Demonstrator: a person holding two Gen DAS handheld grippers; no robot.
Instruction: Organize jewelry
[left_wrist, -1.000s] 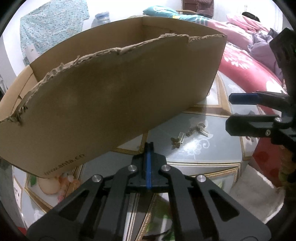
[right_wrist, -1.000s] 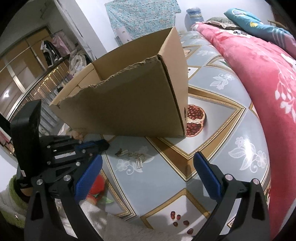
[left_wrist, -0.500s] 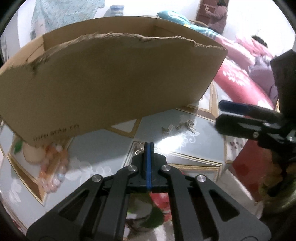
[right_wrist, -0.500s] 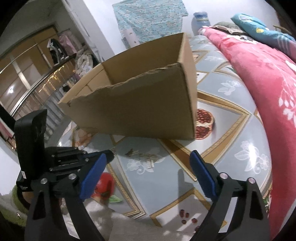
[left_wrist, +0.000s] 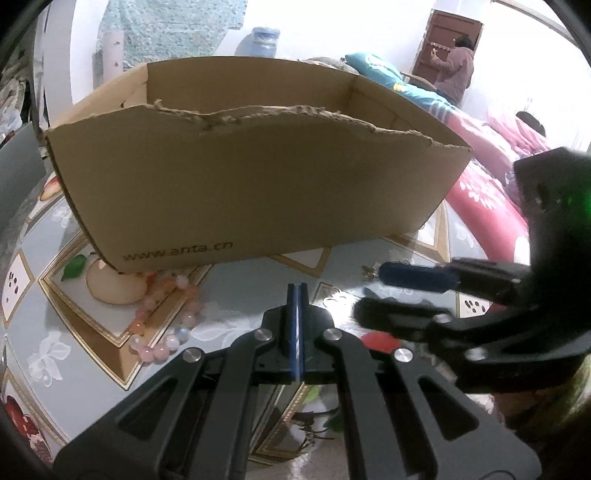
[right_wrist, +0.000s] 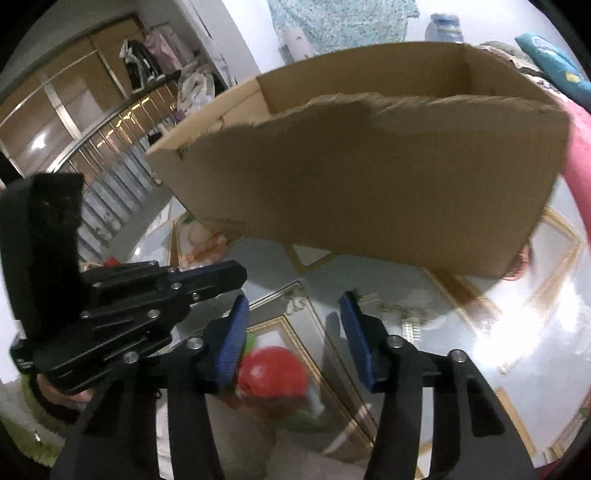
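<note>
A pink and orange bead bracelet (left_wrist: 168, 317) lies on the patterned table just in front of the open cardboard box (left_wrist: 258, 199), at its left end. Small metal earrings (right_wrist: 408, 319) lie on the table right of my right gripper; one piece shows in the left wrist view (left_wrist: 369, 269). My left gripper (left_wrist: 296, 295) is shut and empty, right of the bracelet. My right gripper (right_wrist: 293, 314) is open and empty above the table; it also shows in the left wrist view (left_wrist: 399, 291). The box (right_wrist: 369, 184) is behind it.
The table (left_wrist: 48, 354) has a glossy fruit-and-flower cover. A bed with a red floral quilt (left_wrist: 487, 199) stands to the right. A person (left_wrist: 456, 70) stands by a door at the back. Wardrobes (right_wrist: 74, 122) stand at the far left.
Both grippers have swung left along the box front. The bracelet has come into the left wrist view. The right gripper's fingers have narrowed and now sit close beside the left gripper.
</note>
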